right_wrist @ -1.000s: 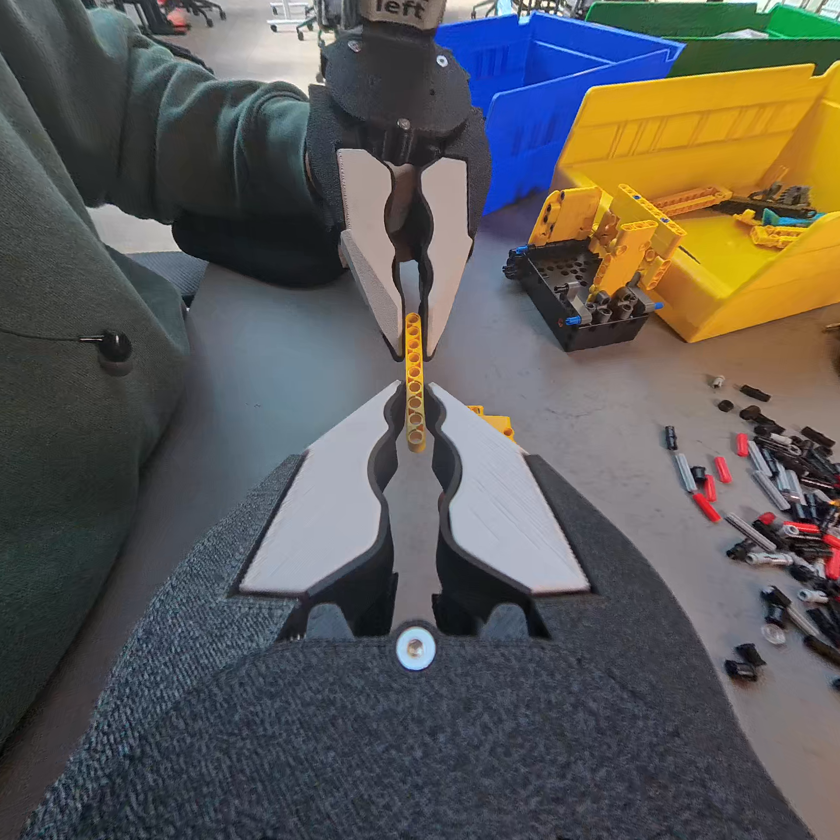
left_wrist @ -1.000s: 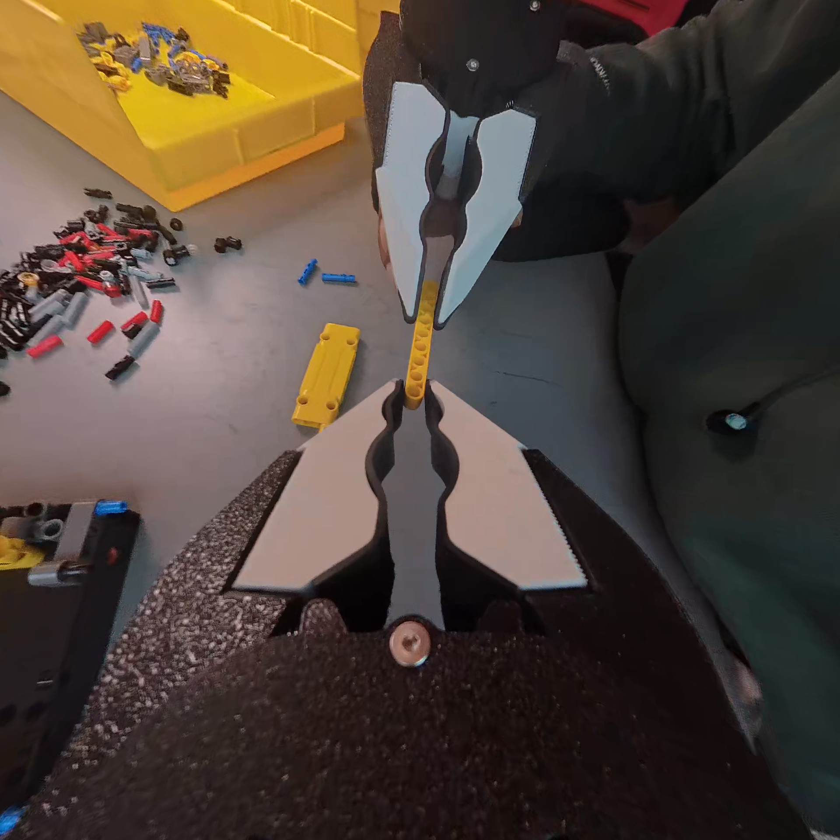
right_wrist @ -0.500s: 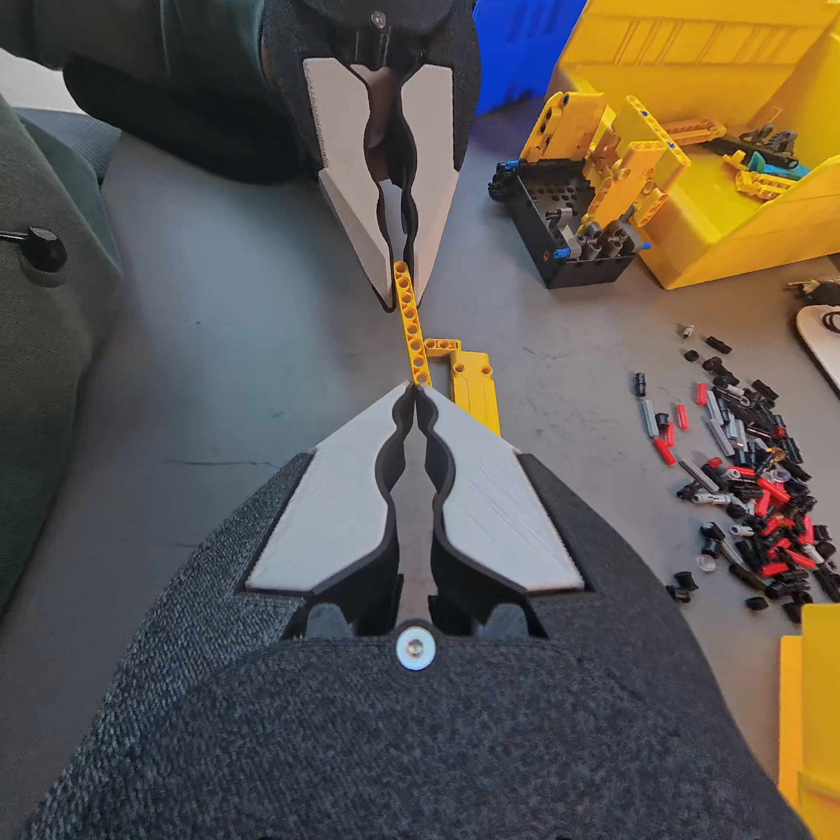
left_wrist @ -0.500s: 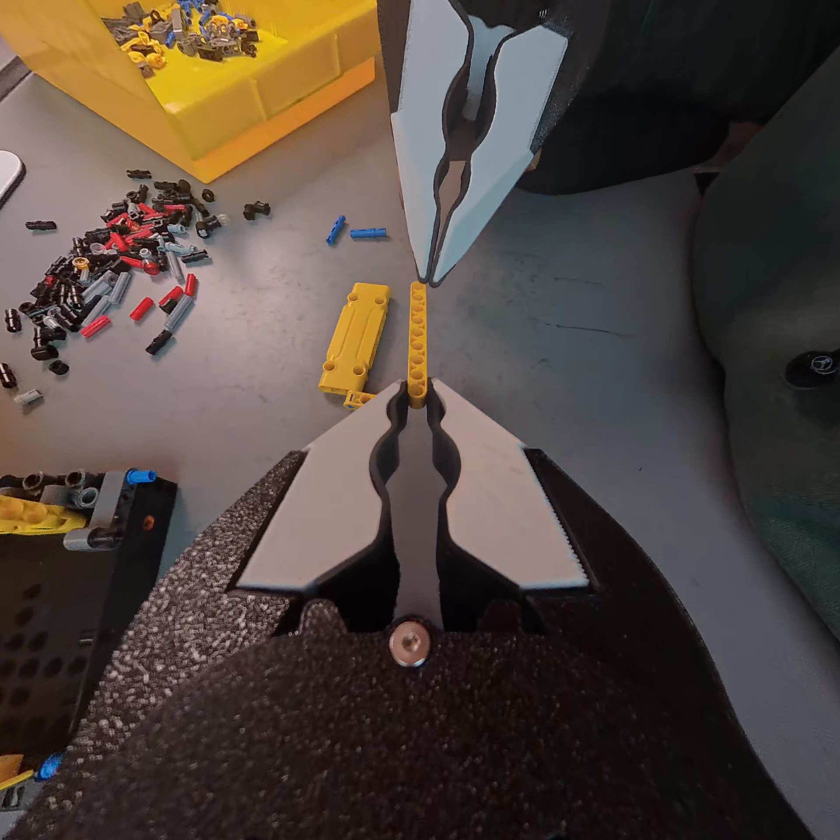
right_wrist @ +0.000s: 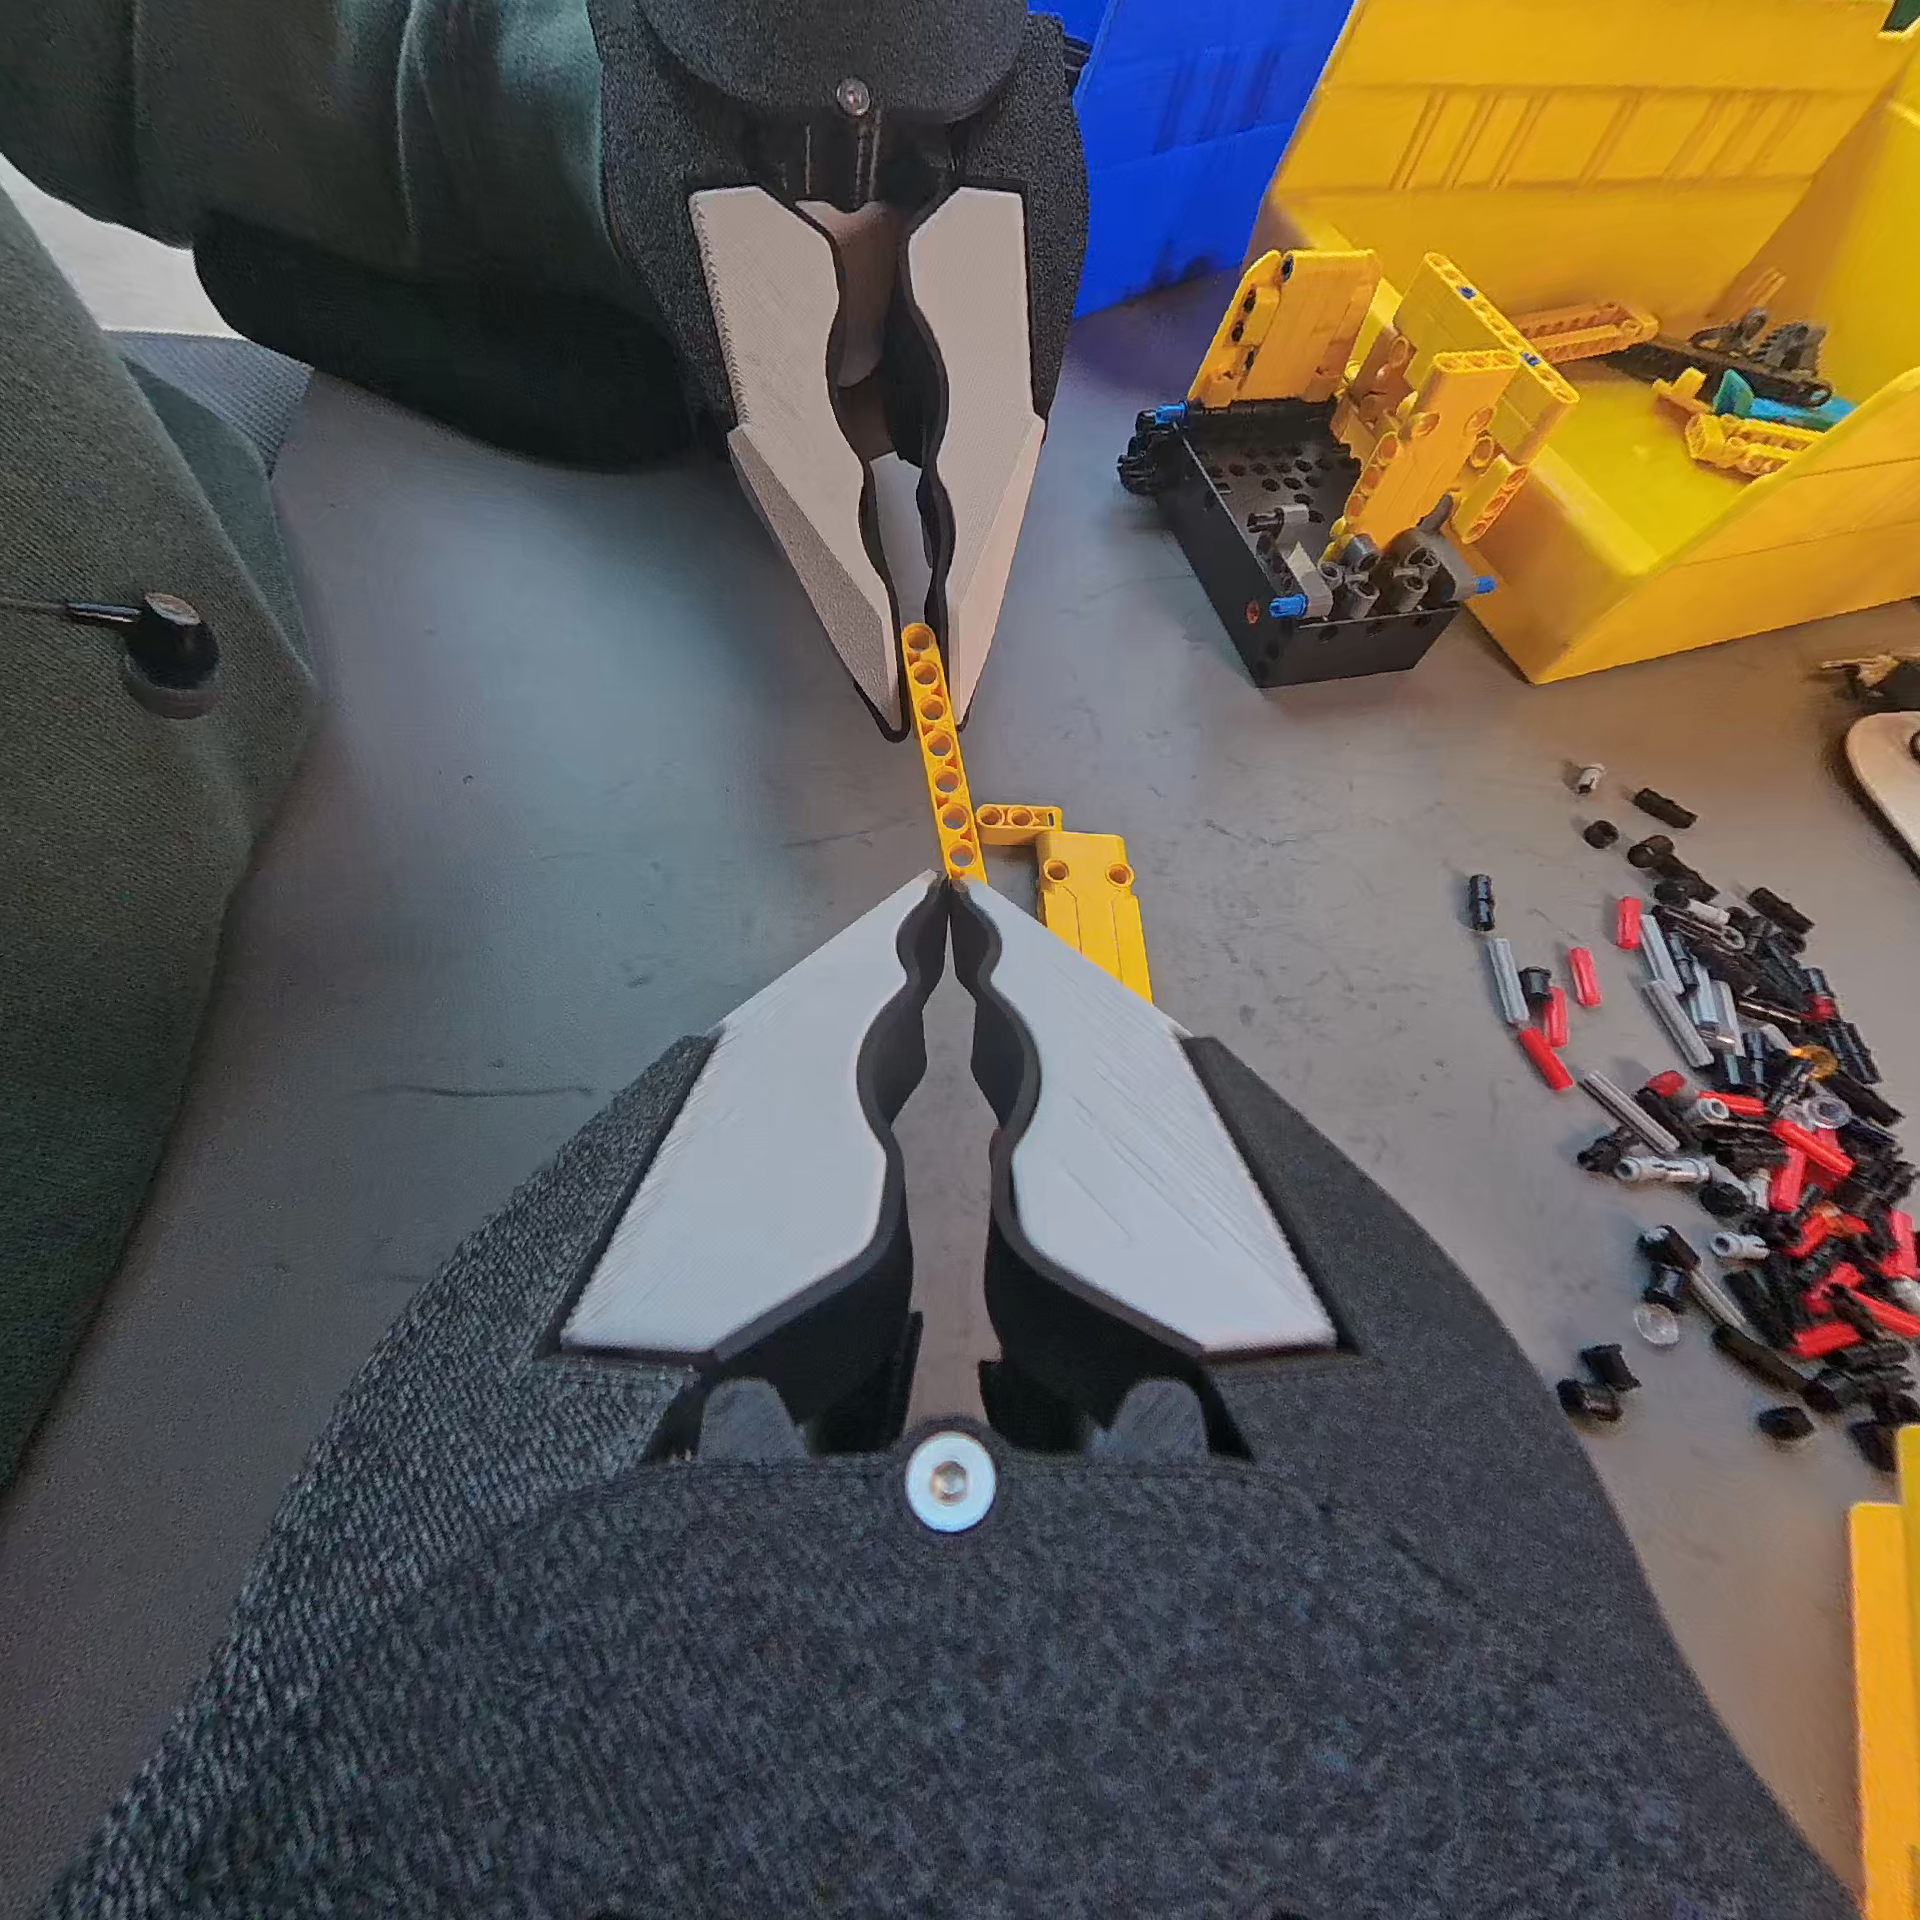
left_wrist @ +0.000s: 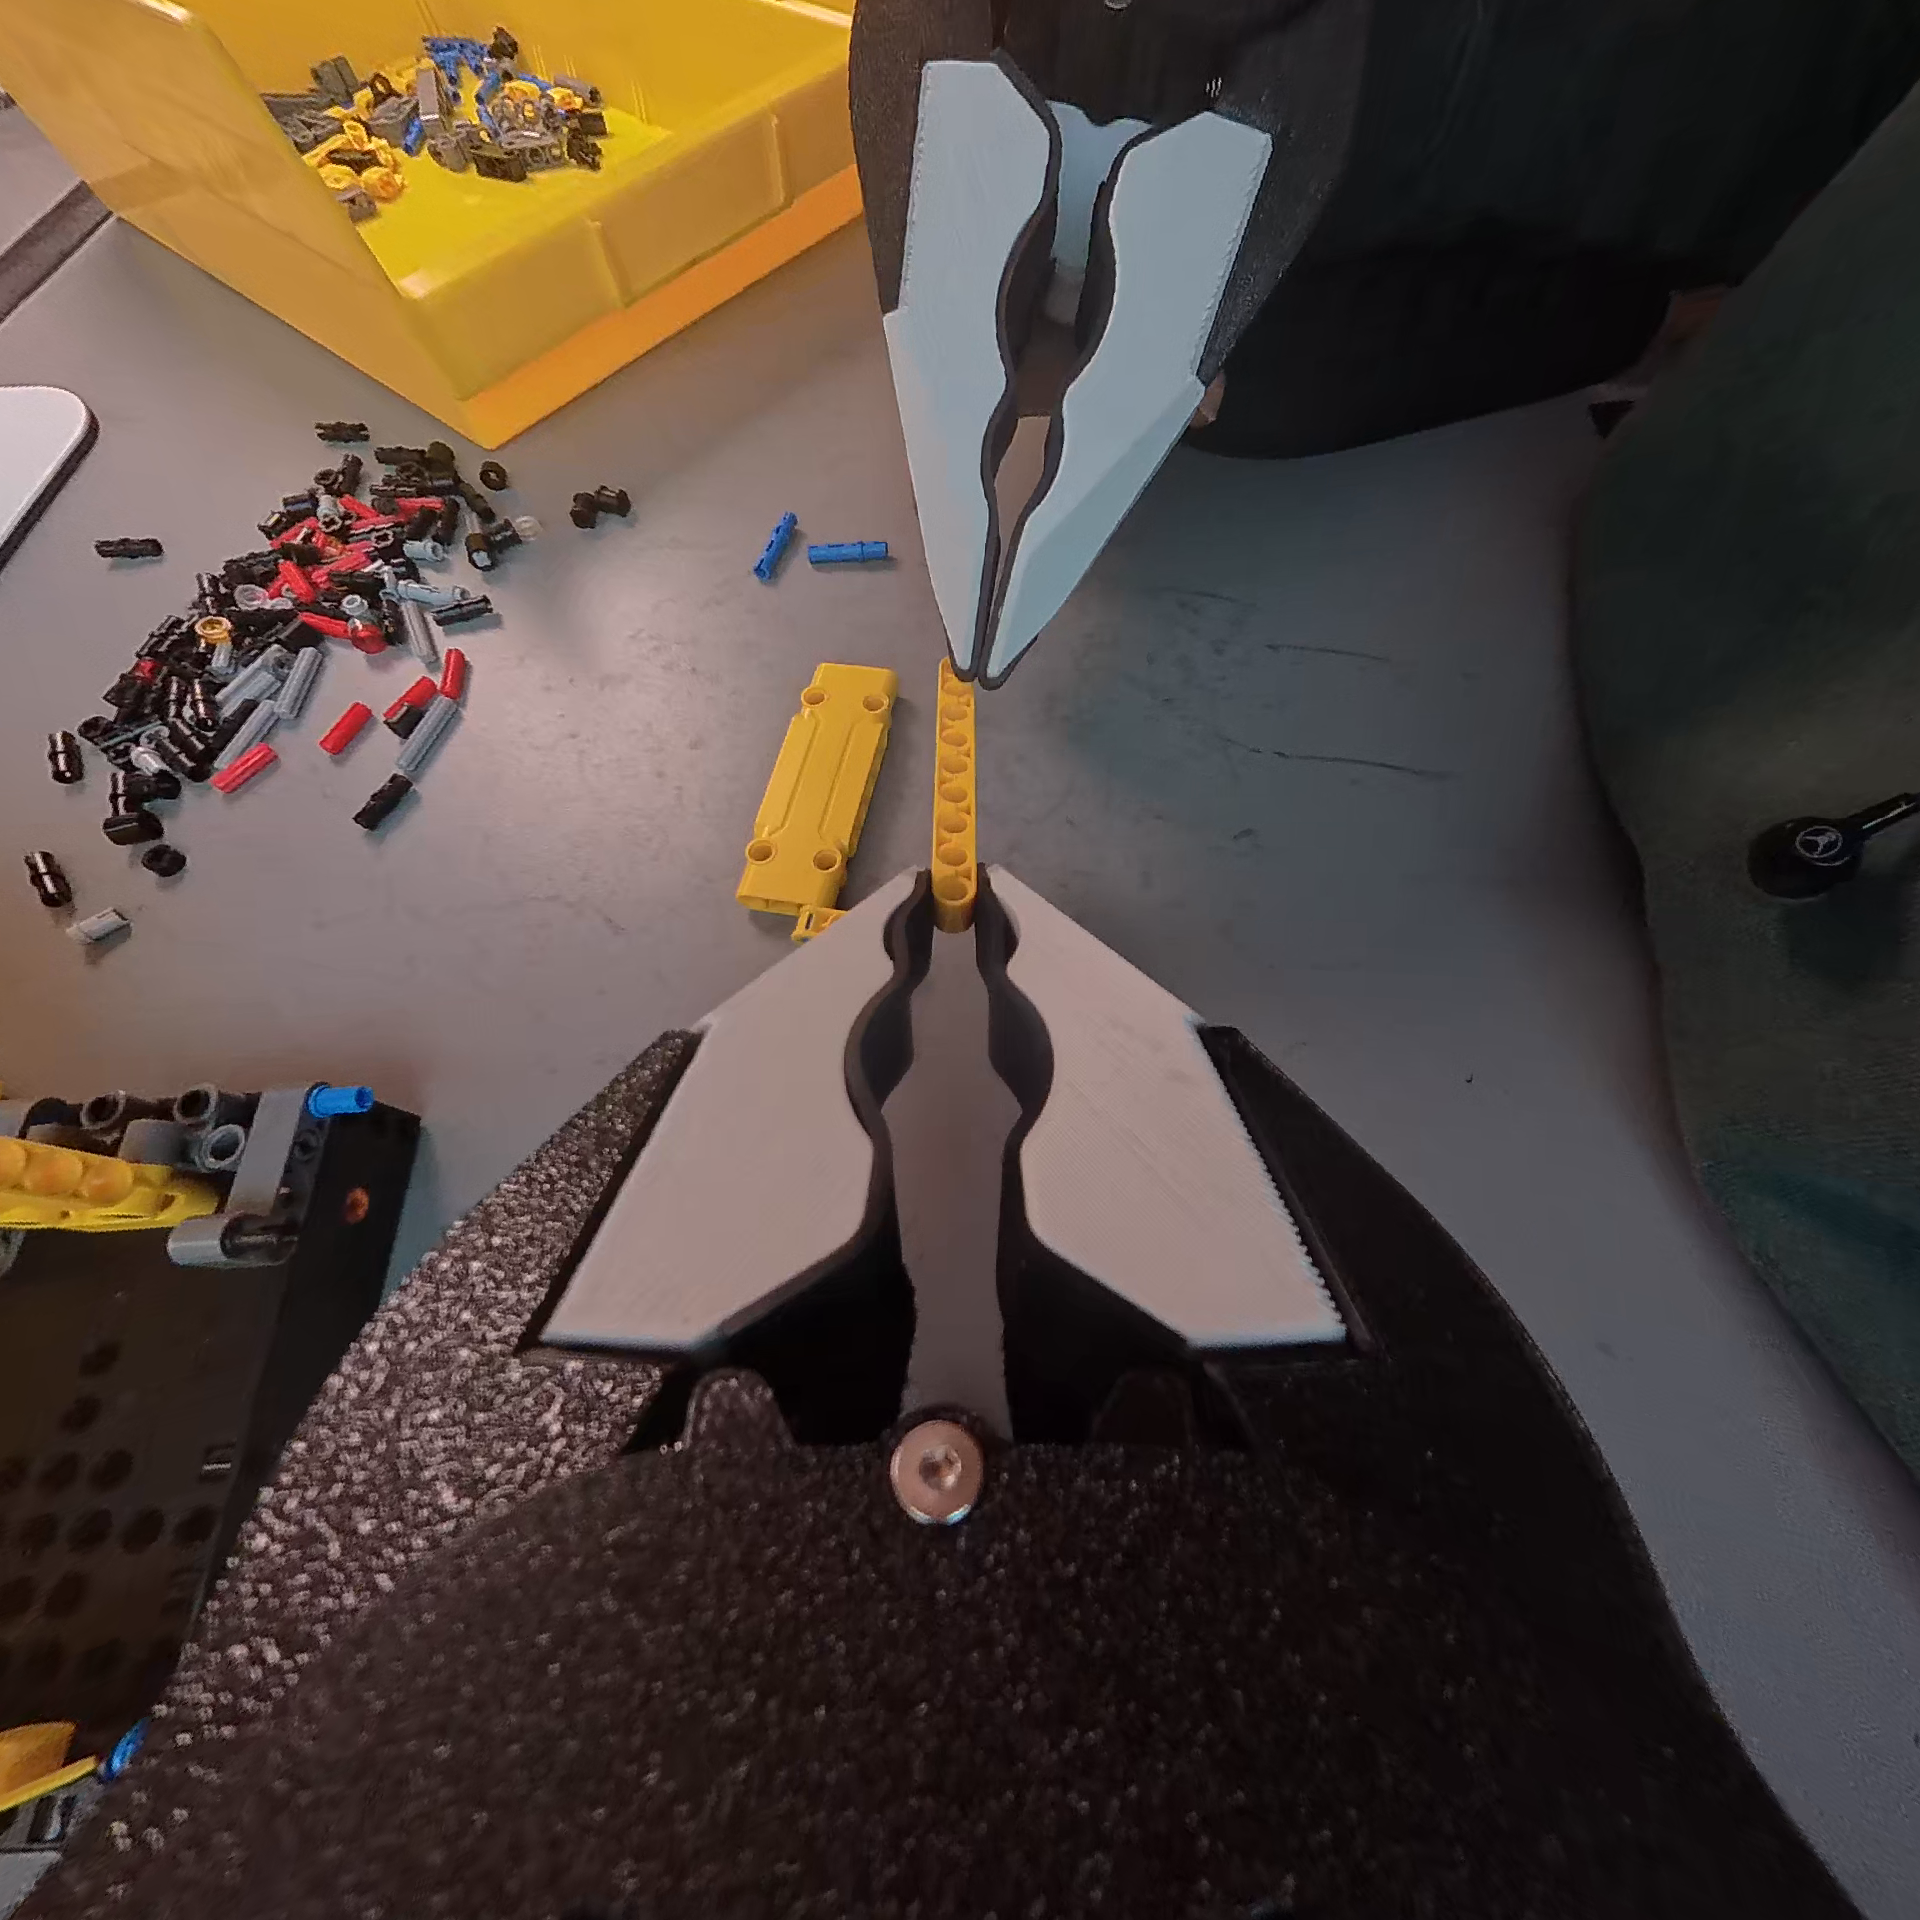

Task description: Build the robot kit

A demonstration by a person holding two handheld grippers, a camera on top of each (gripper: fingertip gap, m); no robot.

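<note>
Two grippers meet nose to nose over a grey tabletop [left_wrist: 1299, 831], joined by one long yellow plastic beam pierced with a row of round holes [left_wrist: 956, 790]. The left gripper [left_wrist: 956, 902] has its grey jaws drawn in to a narrow gap, clamped on the near end of the beam, which sits between the tips. The right gripper [right_wrist: 951, 883] has its jaws pressed together at the tips, which sit at the beam's other end; whether they pinch it or only touch it cannot be told from either view. The beam hangs above the table, spanning between the two sets of tips.

Just beside the beam, flat on the table, lies a yellow rectangular plastic panel with corner holes [left_wrist: 821, 790], with a short yellow holed piece [right_wrist: 1018, 818] at one end. Two small blue pins [left_wrist: 821, 549] lie near it.

A yellow plastic bin [left_wrist: 540, 260] holds a heap of small yellow, blue, grey and black building parts. A second yellow bin [right_wrist: 1714, 520] holds yellow beams and a black toothed strip; a blue bin [right_wrist: 1164, 156] stands behind it. A black perforated box frame carrying yellow beams and grey connectors [right_wrist: 1340, 540] stands against that yellow bin. A loose scatter of black, red and grey pins [left_wrist: 281, 644] covers the table nearby.
</note>
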